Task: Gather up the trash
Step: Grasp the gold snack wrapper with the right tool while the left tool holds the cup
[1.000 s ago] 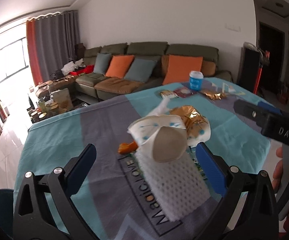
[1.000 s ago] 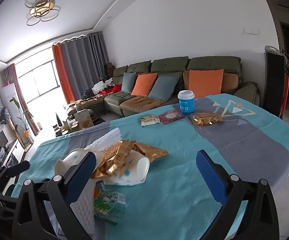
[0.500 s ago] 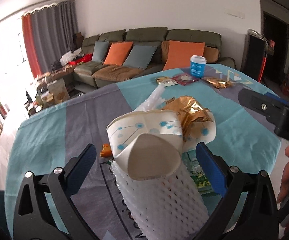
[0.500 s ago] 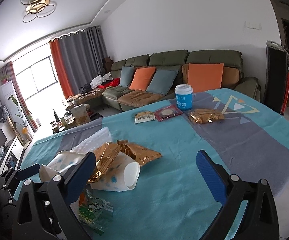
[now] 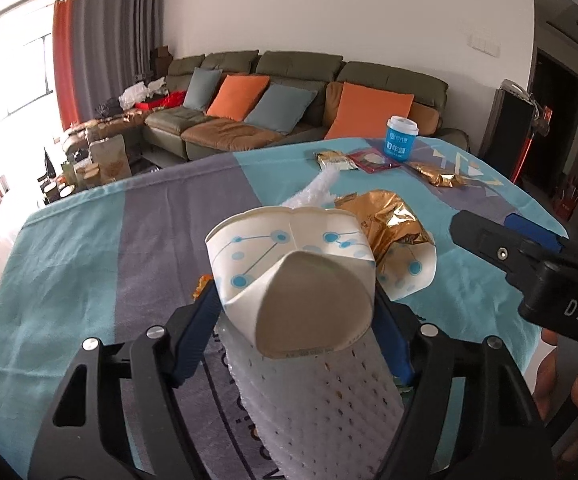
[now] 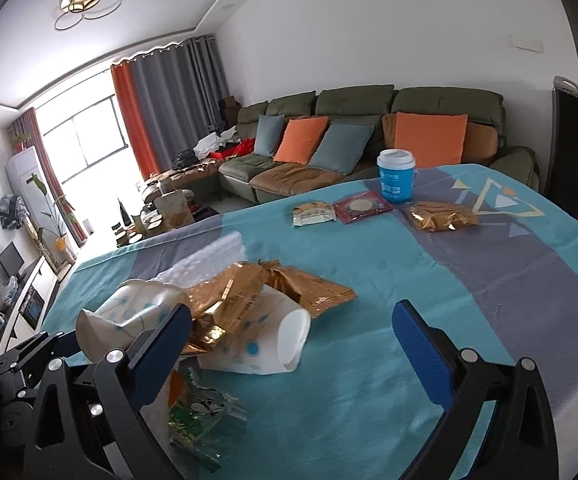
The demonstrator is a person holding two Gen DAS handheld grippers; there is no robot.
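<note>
The left tool (image 5: 295,300) has just been closing around the crushed paper cup (image 5: 289,264) lying on a white foam sleeve (image 5: 321,400) at the near end of the table (image 5: 89,240), its blue pads at the cup's sides, seemingly touching. This looks like the grab in the trash-collecting job; next, a firm squeeze and a clean lift seem needed. The right tool (image 6: 289,344) hovers wide open and empty above the pile. Count: two crushed cups, the second one (image 6: 265,340) under a gold wrapper (image 6: 257,292); one green packet (image 6: 201,412); farther back, three small packets (image 6: 363,206) and one upright blue cup (image 6: 396,176).
</note>
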